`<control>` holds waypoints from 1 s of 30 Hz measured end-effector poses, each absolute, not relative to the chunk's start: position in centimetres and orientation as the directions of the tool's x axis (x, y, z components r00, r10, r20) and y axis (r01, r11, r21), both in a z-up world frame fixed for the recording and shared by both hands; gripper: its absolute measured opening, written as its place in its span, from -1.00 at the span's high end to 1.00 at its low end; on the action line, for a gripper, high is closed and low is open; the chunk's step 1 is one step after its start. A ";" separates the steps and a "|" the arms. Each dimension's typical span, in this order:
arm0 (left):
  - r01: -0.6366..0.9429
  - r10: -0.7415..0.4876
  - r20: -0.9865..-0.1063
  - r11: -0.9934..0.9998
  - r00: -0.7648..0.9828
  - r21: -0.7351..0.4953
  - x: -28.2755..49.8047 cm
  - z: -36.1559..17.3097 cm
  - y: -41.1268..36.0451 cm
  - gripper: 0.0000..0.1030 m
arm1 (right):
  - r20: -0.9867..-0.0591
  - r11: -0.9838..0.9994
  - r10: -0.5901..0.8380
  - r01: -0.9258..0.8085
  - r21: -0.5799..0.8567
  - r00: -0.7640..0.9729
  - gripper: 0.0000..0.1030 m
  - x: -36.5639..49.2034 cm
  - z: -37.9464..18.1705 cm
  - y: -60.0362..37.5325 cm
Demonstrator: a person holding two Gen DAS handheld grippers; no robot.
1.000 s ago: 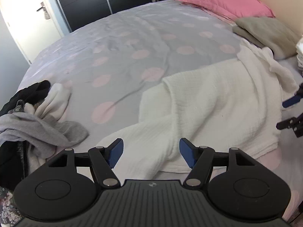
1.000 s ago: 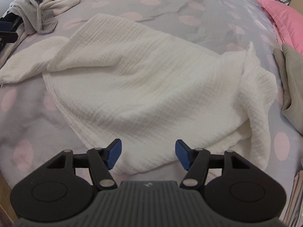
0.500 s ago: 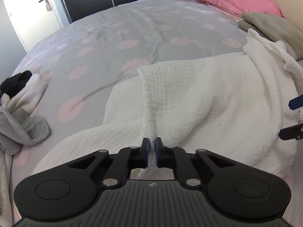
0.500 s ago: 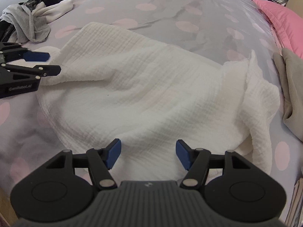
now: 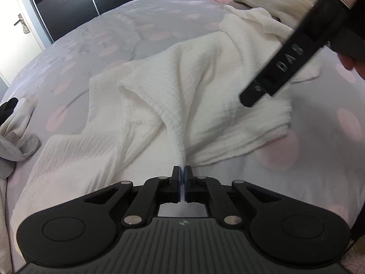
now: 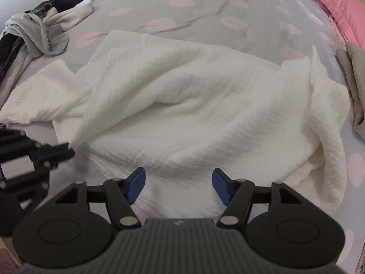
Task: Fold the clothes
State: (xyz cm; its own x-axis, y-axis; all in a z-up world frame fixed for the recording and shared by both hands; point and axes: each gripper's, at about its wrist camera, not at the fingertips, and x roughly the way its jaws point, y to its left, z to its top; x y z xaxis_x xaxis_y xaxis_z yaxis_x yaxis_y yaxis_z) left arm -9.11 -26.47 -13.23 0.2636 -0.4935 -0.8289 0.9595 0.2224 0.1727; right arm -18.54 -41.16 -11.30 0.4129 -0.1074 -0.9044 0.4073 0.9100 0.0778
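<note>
A crinkled white garment lies spread on the bed, seen also in the right wrist view as the white garment. My left gripper is shut on a pinched fold of it near the front hem, and the cloth rises in a ridge from the jaws. The same left gripper shows at the left edge of the right wrist view. My right gripper is open just above the garment's near edge, nothing between its blue pads. Its black finger crosses the left view's upper right.
A heap of grey, white and black clothes lies at the bed's left side. A pink pillow and a beige pillow are at the head. The grey bedspread with pink dots stretches beyond; a dark wardrobe and a door stand behind.
The left gripper closed on a fold of the white garment and has pulled it toward the near edge. The right gripper moved forward and lower over the garment, still open.
</note>
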 end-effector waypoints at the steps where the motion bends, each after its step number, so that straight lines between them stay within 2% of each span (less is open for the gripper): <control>1: 0.965 -0.495 -0.833 0.202 0.248 0.168 -9.7 -13.2 -26.1 0.98 | -0.900 0.909 -0.101 0.406 0.089 0.424 -0.31 -18.5 -11.0 -40.7; 6: 0.984 -0.488 -0.855 0.116 0.178 0.139 -12.6 -13.3 -24.6 0.98 | -0.883 0.911 -0.066 0.389 0.137 0.465 -0.37 -18.8 -10.3 -37.3; 12: 0.995 -0.476 -0.874 0.051 0.101 0.088 -15.0 -13.4 -23.4 0.99 | -0.908 0.901 -0.048 0.411 0.141 0.416 -0.34 -19.3 -12.2 -35.2; 14: 0.997 -0.473 -0.878 0.046 0.076 0.062 -15.3 -13.3 -23.0 0.99 | -0.921 0.894 -0.036 0.425 0.144 0.388 0.43 -19.8 -13.0 -34.9; 15: 0.998 -0.472 -0.879 0.044 0.064 0.049 -15.5 -13.3 -22.8 0.99 | -0.927 0.890 -0.030 0.432 0.145 0.374 0.95 -20.1 -13.4 -34.8; 23: 0.999 -0.446 -0.894 0.010 -0.038 -0.047 -16.7 -13.5 -21.9 0.99 | -0.973 0.917 -0.016 0.391 0.078 0.231 0.96 -24.0 -15.9 -32.4; 28: 0.999 -0.442 -0.897 0.039 -0.015 -0.036 -16.1 -13.6 -21.9 0.94 | -0.971 0.924 -0.035 0.378 0.058 0.235 0.93 -25.0 -15.5 -32.0; 29: 0.998 -0.442 -0.897 0.054 -0.013 -0.041 -15.9 -13.4 -21.7 0.90 | -0.969 0.926 -0.052 0.375 0.043 0.240 0.86 -24.9 -15.3 -32.0; 30: 0.997 -0.443 -0.896 0.068 -0.011 -0.046 -15.6 -13.3 -21.6 0.72 | -0.967 0.928 -0.070 0.372 0.027 0.245 0.81 -24.8 -15.1 -31.9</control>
